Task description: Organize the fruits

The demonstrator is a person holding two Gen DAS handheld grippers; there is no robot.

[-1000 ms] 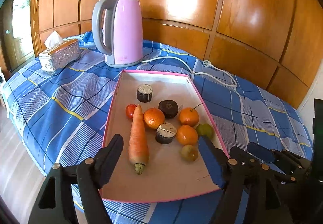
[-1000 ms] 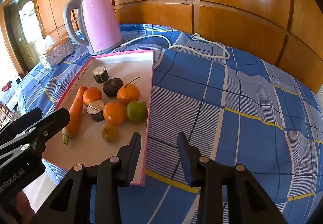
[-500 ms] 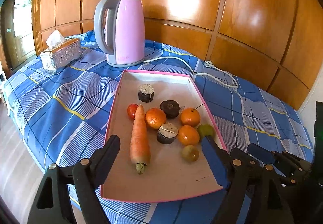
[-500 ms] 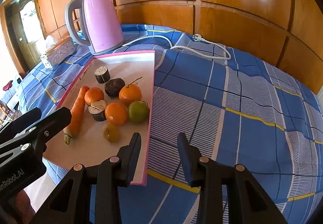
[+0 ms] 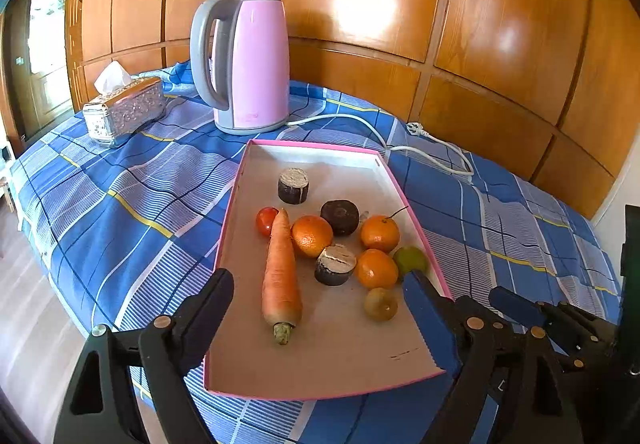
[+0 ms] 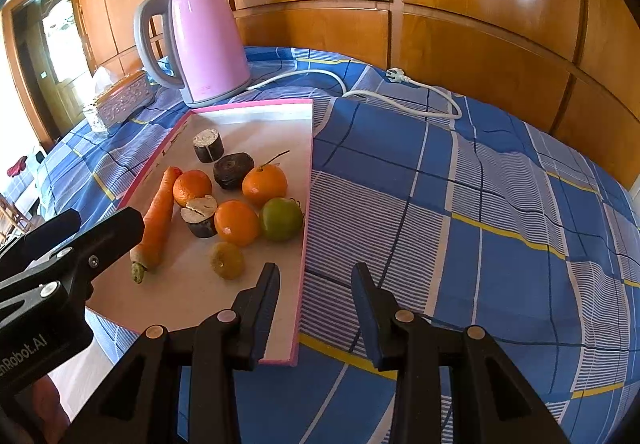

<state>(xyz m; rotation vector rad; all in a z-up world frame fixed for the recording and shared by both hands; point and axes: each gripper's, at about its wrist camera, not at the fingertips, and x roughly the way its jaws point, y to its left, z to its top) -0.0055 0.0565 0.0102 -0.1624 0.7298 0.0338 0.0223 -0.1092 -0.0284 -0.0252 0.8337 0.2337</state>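
Pink-rimmed tray (image 5: 230, 228): carrot (image 5: 281, 268), three oranges, possibly beet pieces. Left tool (image 5: 318, 304) wide open, empty; right tool (image 6: 316, 298) open, empty.

Right gripper (image 6: 316, 292) at lower centre of frame, jaws apart and empty, straddling the pink tray (image 6: 306, 180) edge. Tray holds carrot (image 6: 158, 218), oranges (image 6: 236, 222), green fruit (image 6: 281, 219). Pink kettle (image 6: 206, 40) upper left. Left gripper (image 6: 80, 236) at lower left.

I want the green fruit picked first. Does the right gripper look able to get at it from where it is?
Probably yes. The right gripper is open and empty, and the green fruit lies just ahead by the tray's right rim. An orange touching its left side may crowd one finger.
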